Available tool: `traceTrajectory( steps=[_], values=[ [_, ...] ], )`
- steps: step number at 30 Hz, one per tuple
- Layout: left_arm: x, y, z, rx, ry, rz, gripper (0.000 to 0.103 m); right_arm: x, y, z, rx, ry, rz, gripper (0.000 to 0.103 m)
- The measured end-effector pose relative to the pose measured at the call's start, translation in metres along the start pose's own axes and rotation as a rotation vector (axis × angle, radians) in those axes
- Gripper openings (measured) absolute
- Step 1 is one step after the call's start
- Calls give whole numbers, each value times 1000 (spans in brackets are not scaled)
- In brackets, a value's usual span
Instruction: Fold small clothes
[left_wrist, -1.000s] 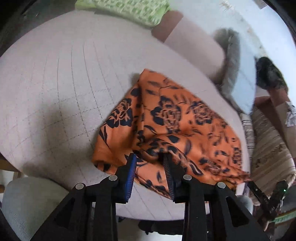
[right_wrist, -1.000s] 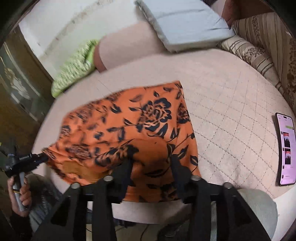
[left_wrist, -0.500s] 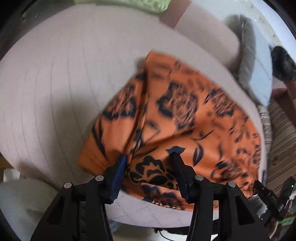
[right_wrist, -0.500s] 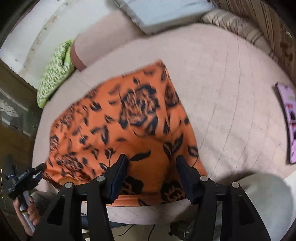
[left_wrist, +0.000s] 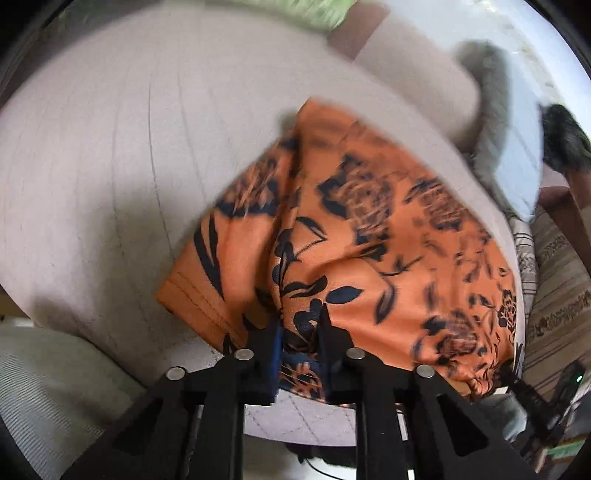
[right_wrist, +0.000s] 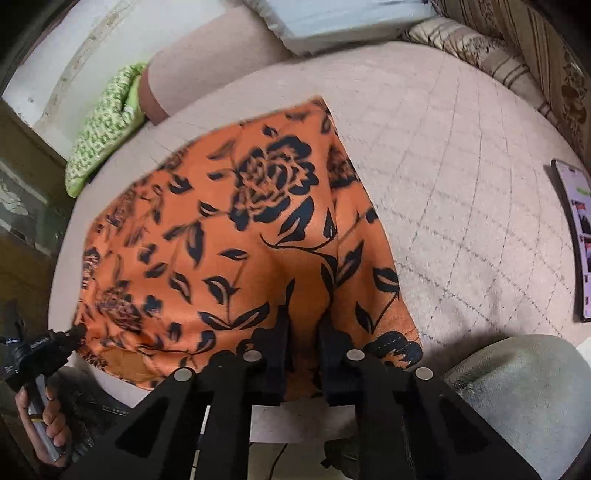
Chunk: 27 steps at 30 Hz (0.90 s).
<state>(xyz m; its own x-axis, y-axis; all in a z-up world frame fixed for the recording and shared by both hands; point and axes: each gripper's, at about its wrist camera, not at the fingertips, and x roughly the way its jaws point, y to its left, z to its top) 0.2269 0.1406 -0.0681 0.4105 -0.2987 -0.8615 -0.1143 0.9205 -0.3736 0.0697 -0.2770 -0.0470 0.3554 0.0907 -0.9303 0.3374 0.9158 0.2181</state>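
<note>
The orange floral garment (right_wrist: 236, 236) lies on the quilted bed (right_wrist: 461, 177), by its near edge. Left gripper (left_wrist: 300, 328) and right gripper (right_wrist: 303, 325) are closing, each pinching the garment's near hem.

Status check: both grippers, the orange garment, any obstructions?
Left gripper and right gripper closing on near edge of orange floral garment. Garment spread on quilted bed. Phone well clear.
</note>
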Motion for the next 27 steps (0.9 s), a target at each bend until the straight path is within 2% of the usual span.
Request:
traceTrajectory(
  steps=[2, 3, 6, 7, 9, 10, 12, 13, 15, 17, 19, 20, 21, 24, 27],
  values=[
    [-12, -12, -5, 62, -56, 63, 14, -14, 2, 1, -21, -23, -24, 12],
    [-9, -15, -6, 73, -50, 95, 15, -16, 2, 2, -24, -18, -33, 12],
    [27, -11, -4, 64, 66, 149, 18, 6, 3, 4, -53, 40, -105, 12],
    [35, -7, -4, 41, 97, 146, 18, 17, 2, 5, -37, 68, -113, 12],
    [28, -6, -1, 26, 71, 125, 22, 32, -4, 3, -4, 116, -126, 16],
    [24, -5, 0, 24, 61, 116, 23, 32, -3, 3, -5, 113, -136, 17],
    [15, -3, 0, 7, 51, 97, 27, 27, -2, 4, -6, 95, -157, 32],
    [8, -2, 0, -6, 41, 76, 27, 26, -2, 4, -4, 98, -155, 33],
    [-8, 1, 2, -14, 13, 50, 27, 18, -5, 5, 22, 94, -74, 34],
    [-21, 3, 12, -17, -18, 29, 32, 3, -10, 7, 44, 45, -15, 37],
    [-25, 1, 24, -7, -41, 41, 43, -11, -9, 15, 39, -18, 13, 50],
    [-20, 0, 33, 2, -42, 65, 50, -14, -8, 20, 30, -37, 12, 62],
    [-13, 0, 40, 8, -26, 82, 51, -12, -7, 28, 24, -44, 12, 64],
    [29, -2, 58, 24, 70, 73, 49, 4, -11, 48, 33, -36, 63, 63],
    [48, -9, 59, 70, 66, 131, 46, 28, -17, 62, 24, -34, 81, 58]
  ],
)
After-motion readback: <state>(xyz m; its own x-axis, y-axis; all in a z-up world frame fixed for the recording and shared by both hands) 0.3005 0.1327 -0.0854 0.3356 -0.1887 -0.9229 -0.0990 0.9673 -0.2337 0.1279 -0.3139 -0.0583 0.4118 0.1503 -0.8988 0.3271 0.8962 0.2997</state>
